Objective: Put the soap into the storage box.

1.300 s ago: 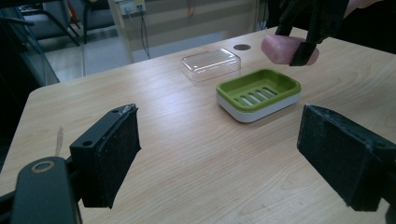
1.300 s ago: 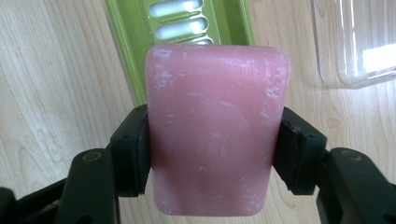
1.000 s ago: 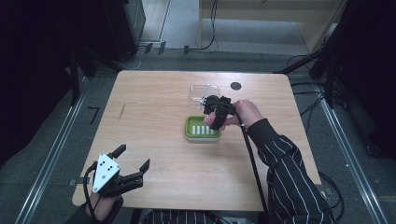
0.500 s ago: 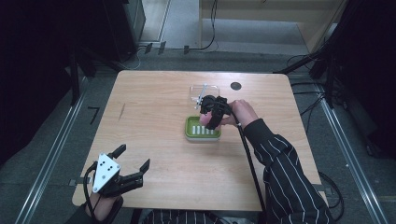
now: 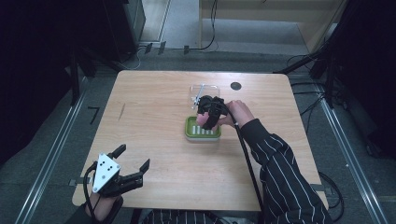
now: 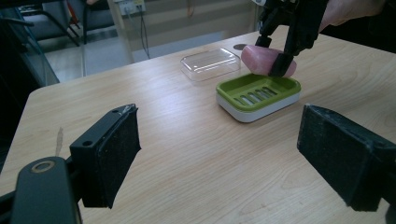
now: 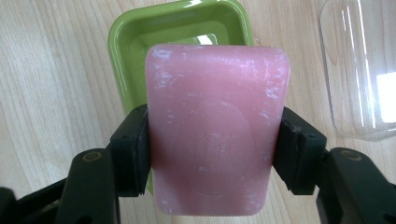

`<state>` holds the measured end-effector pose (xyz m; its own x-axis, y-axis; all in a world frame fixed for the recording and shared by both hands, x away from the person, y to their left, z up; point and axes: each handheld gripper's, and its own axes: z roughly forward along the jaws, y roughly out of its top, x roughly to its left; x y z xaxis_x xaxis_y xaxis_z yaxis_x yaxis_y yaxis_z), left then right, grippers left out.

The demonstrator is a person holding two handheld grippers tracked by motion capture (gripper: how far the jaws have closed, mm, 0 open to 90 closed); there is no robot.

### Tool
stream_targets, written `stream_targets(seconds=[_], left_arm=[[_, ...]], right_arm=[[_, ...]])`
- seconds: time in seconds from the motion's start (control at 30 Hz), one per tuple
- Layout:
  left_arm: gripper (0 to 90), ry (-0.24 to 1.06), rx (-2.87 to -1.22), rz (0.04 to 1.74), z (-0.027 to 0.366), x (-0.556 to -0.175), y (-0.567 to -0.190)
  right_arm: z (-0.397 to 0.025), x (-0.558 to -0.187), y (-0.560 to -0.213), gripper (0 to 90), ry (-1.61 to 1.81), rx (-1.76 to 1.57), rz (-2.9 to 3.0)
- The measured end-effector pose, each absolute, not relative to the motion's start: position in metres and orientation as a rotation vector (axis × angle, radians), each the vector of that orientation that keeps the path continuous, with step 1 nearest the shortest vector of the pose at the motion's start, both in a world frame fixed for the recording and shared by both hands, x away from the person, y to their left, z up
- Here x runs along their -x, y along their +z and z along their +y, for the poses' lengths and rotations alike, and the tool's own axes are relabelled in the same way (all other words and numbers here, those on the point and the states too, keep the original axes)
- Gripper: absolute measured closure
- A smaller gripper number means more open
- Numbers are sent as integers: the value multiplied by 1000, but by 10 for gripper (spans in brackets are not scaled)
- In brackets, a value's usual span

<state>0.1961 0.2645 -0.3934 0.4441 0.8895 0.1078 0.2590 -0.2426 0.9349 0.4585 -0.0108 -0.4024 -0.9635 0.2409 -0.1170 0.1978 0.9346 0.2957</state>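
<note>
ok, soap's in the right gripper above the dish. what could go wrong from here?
1. The right gripper pinches the pink soap only by its two long edges; a smooth bar could slip or twist out.
2. The soap hangs over the far end of the green dish, not centred; released now, it might land on the rim and tip out.
3. The clear lid lies close behind the dish; a swing that way could knock it.

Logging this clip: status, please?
Right gripper shut on pink soap, held above green soap dish. Left gripper open, idle near table edge. Clear lid lies beside the dish.
</note>
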Motion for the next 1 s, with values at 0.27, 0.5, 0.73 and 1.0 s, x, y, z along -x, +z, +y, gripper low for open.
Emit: stream_targets(seconds=[0.27,0.5,0.73,1.0], left_arm=[[132,834,-1750,991,264,-196,-393],[133,833,-1749,992,264,-196,-393],[133,833,-1748,991,265,-196,-393],[132,833,-1747,991,265,-196,-393]], right_arm=[[-8,-461,-406,385,463,-324,2943],[-7,-465,-412,385,475,-329,2960],[-6,-467,-417,385,480,-324,2970],[-5,-468,-425,385,469,-318,2977]])
